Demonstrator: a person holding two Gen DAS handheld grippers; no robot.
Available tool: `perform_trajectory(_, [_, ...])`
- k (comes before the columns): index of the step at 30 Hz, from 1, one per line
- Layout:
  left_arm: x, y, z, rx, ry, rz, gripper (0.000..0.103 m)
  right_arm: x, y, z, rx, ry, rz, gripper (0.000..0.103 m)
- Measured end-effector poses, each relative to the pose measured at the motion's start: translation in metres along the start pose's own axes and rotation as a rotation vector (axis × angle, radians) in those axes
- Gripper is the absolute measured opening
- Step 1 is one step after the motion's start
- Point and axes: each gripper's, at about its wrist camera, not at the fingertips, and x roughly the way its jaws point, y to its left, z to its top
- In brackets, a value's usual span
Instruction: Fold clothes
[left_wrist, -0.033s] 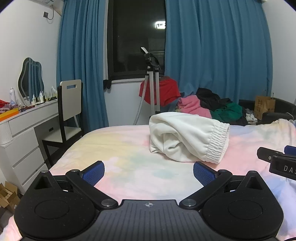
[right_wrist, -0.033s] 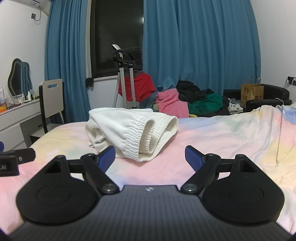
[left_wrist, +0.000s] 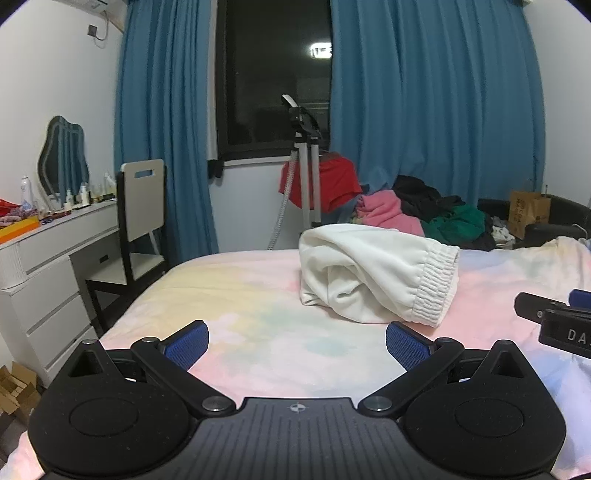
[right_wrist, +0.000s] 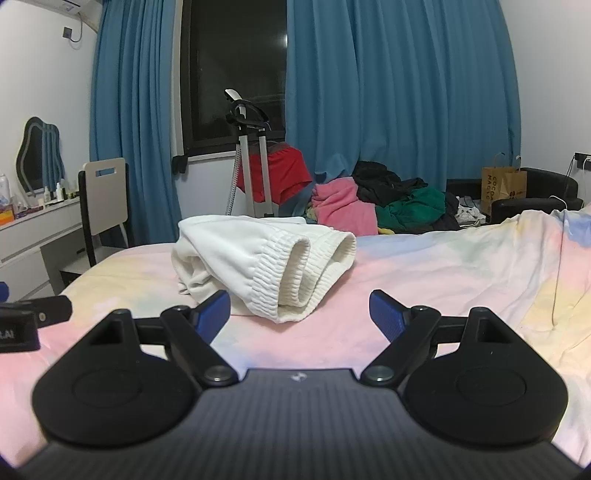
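A white garment (left_wrist: 376, 277) with ribbed elastic cuffs lies folded in a bundle on the pastel tie-dye bed (left_wrist: 240, 295). My left gripper (left_wrist: 297, 341) hovers open just short of it, blue pads wide apart with nothing between them. In the right wrist view the same white garment (right_wrist: 258, 262) sits ahead and slightly left of my right gripper (right_wrist: 300, 312). That gripper is open and empty, and its left fingertip is close to the cuffs. Each gripper's tip shows at the edge of the other's view.
A pile of pink, green and black clothes (left_wrist: 424, 214) lies beyond the bed's far edge, below blue curtains. A stand with a red garment (left_wrist: 306, 177) is by the window. A chair (left_wrist: 142, 206) and a white dresser (left_wrist: 48, 266) flank the bed's left side.
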Motion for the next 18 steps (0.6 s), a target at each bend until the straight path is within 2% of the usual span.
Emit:
perform_trajectory(11, [-0.008, 0.008, 0.006, 0.002, -0.039, 0.010, 0.103, -0.002, 0.014, 0.000, -0.037, -0.006, -0.018, 0.084])
perform_trajectory(18, [-0.011, 0.000, 0.000, 0.003, -0.034, 0.016, 0.103, -0.006, 0.017, 0.003, -0.028, -0.011, -0.003, 0.084])
